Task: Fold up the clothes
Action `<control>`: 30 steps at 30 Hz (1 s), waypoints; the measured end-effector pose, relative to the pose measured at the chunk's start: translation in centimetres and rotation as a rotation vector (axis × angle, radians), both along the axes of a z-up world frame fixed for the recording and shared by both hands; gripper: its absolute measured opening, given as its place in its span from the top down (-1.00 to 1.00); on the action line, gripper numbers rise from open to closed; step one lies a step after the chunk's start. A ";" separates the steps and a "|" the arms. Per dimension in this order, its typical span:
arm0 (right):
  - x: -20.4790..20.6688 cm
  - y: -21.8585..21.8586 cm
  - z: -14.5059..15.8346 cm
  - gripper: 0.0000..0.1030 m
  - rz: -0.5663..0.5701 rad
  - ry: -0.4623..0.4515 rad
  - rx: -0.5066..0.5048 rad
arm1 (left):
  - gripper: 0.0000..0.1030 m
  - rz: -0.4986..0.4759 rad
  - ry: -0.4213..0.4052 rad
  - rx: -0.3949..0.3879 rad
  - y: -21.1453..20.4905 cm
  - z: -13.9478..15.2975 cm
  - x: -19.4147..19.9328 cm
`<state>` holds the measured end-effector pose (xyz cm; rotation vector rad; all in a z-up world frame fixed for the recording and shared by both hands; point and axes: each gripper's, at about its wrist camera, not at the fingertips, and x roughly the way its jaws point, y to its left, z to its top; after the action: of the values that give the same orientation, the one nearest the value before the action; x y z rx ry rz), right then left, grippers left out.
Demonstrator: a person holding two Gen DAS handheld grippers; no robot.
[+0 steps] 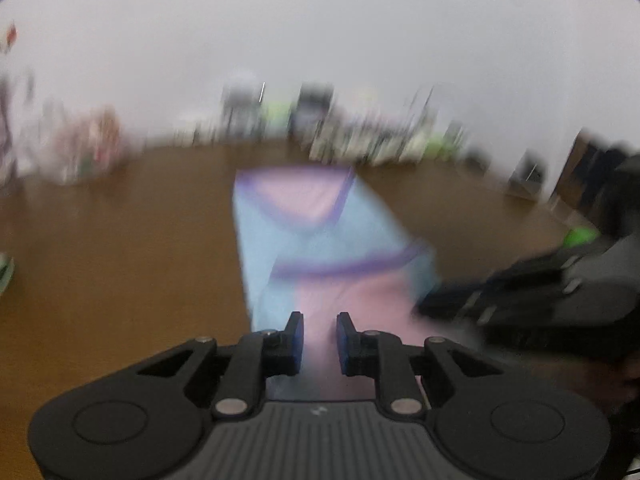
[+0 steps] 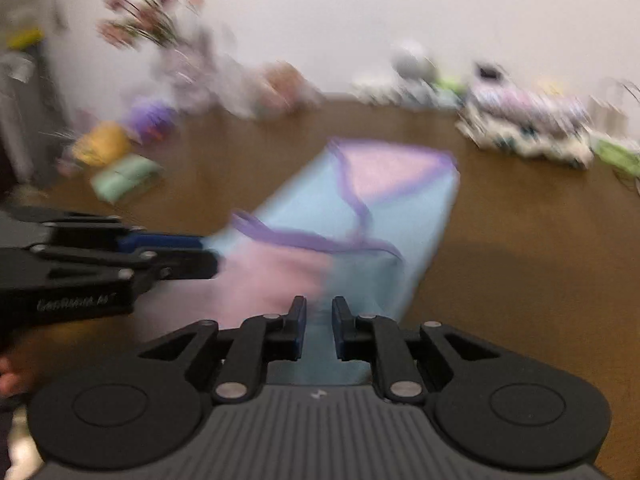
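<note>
A garment in light blue and pink with purple trim lies folded into a long strip on the brown table; it also shows in the right wrist view. My left gripper is shut on the pink near end of the garment. My right gripper is shut on the blue near end beside it. Each gripper shows in the other's view: the right gripper at the right, the left gripper at the left. Both views are motion-blurred.
Blurred clutter lines the table's far edge: folded clothes, flowers, an orange item and a green item at the left. A white wall stands behind.
</note>
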<state>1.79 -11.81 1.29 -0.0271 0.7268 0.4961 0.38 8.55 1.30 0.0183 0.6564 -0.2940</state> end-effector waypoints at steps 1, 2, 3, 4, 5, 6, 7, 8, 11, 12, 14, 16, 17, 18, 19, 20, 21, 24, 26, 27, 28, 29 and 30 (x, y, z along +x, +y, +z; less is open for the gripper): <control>-0.4 -0.3 0.1 0.73 -0.003 -0.007 0.018 | 0.73 0.011 0.018 0.008 0.1 -0.7 0.1; -1.2 -0.6 0.6 0.72 0.014 -0.030 0.036 | 0.69 0.019 0.017 -0.010 0.5 -0.8 -0.2; -2.3 -1.1 1.2 0.56 0.047 -0.066 0.054 | 0.64 0.026 0.006 -0.044 1.2 -0.5 -0.7; -3.6 -1.3 1.9 0.29 0.090 -0.114 0.053 | 0.56 0.043 -0.011 -0.073 1.9 -0.1 -1.3; -4.9 -1.4 2.3 0.21 0.147 -0.164 0.031 | 0.46 0.045 -0.033 -0.095 2.7 0.2 -1.9; -6.0 -1.3 2.5 0.14 0.207 -0.206 0.003 | 0.40 0.028 -0.050 -0.109 3.3 0.5 -2.3; -7.2 -1.0 2.6 0.04 0.273 -0.245 -0.033 | 0.29 0.009 -0.061 -0.123 3.8 0.8 -2.7; -8.1 -0.4 2.4 -0.01 0.331 -0.265 -0.075 | 0.28 -0.024 -0.067 -0.135 4.3 0.8 -3.0; -8.6 1.5 1.2 0.05 0.419 -0.276 -0.183 | 0.28 -0.089 -0.074 -0.164 4.9 0.7 -3.9; -8.5 2.0 0.8 0.15 0.434 -0.276 -0.209 | 0.28 -0.112 -0.079 -0.160 4.9 0.7 -4.3; -7.7 2.9 0.3 0.31 0.445 -0.273 -0.248 | 0.09 -0.161 -0.095 -0.135 4.5 0.9 -5.1; -7.2 3.5 -0.3 0.44 0.456 -0.277 -0.287 | -0.02 -0.210 -0.120 -0.094 3.9 1.1 -6.0; -7.4 3.5 -0.7 0.47 0.461 -0.290 -0.305 | -0.02 -0.230 -0.141 -0.056 3.2 1.2 -6.5; -7.6 3.5 -0.9 0.62 0.466 -0.292 -0.309 | -0.02 -0.249 -0.162 -0.017 2.6 1.1 -7.0; -7.6 3.4 -0.9 0.79 0.469 -0.283 -0.299 | -0.02 -0.264 -0.191 0.024 2.0 1.1 -7.6; -7.6 3.3 -0.8 0.81 0.474 -0.271 -0.286 | -0.02 -0.276 -0.223 0.065 1.4 1.0 -8.1; -7.8 3.1 -0.7 0.85 0.480 -0.260 -0.272 | -0.02 -0.293 -0.252 0.108 0.9 1.0 -8.8; -8.3 2.2 0.2 0.87 0.515 -0.220 -0.190 | -0.02 -0.361 -0.321 0.230 -0.6 0.6 -10.7; -8.7 1.5 1.0 0.87 0.538 -0.197 -0.137 | -0.02 -0.443 -0.340 0.252 -0.7 0.3 -12.2; -9.0 1.2 1.4 0.87 0.547 -0.191 -0.121 | -0.02 -0.486 -0.350 0.259 -0.7 0.2 -13.0; -9.4 0.8 1.7 0.87 0.561 -0.188 -0.106 | -0.02 -0.517 -0.356 0.269 -0.7 0.1 -13.7; -10.0 0.4 2.1 0.87 0.578 -0.183 -0.095 | -0.02 -0.541 -0.362 0.281 -0.7 0.0 -14.5; -10.7 0.1 2.3 0.88 0.596 -0.177 -0.089 | -0.02 -0.560 -0.362 0.295 -0.7 -0.2 -15.2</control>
<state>-8.88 -11.75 3.62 -0.3749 0.5587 1.0156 -14.80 7.86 1.14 0.5337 0.3168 -0.7118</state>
